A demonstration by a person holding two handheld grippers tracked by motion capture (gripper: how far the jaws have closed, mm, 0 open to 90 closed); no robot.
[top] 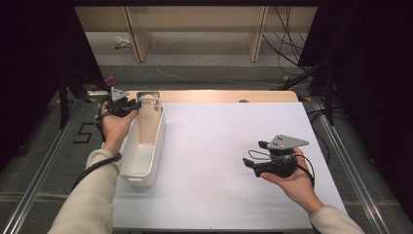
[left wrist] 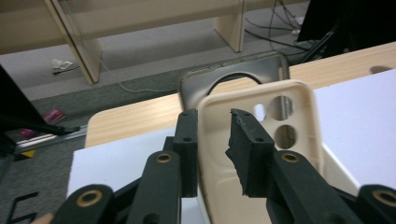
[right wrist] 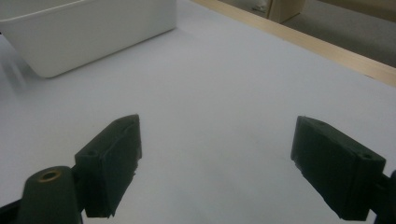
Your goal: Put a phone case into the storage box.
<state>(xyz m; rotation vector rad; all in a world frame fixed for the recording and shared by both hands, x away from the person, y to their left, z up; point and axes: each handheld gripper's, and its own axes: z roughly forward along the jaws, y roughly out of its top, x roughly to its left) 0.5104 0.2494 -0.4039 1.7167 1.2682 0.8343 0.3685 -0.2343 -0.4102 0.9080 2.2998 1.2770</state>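
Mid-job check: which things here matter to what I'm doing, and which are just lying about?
In the job: cream phone case, dark phone case behind it, white bin, left gripper.
Lying about: right gripper idle over the table, floor cables, pink scrap.

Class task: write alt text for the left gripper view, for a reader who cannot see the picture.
The left gripper has its two black jaws either side of the edge of a cream phone case that stands upright in a white bin, with a small gap at one pad. A dark phone case stands behind it, with a wooden table edge and grey floor beyond.
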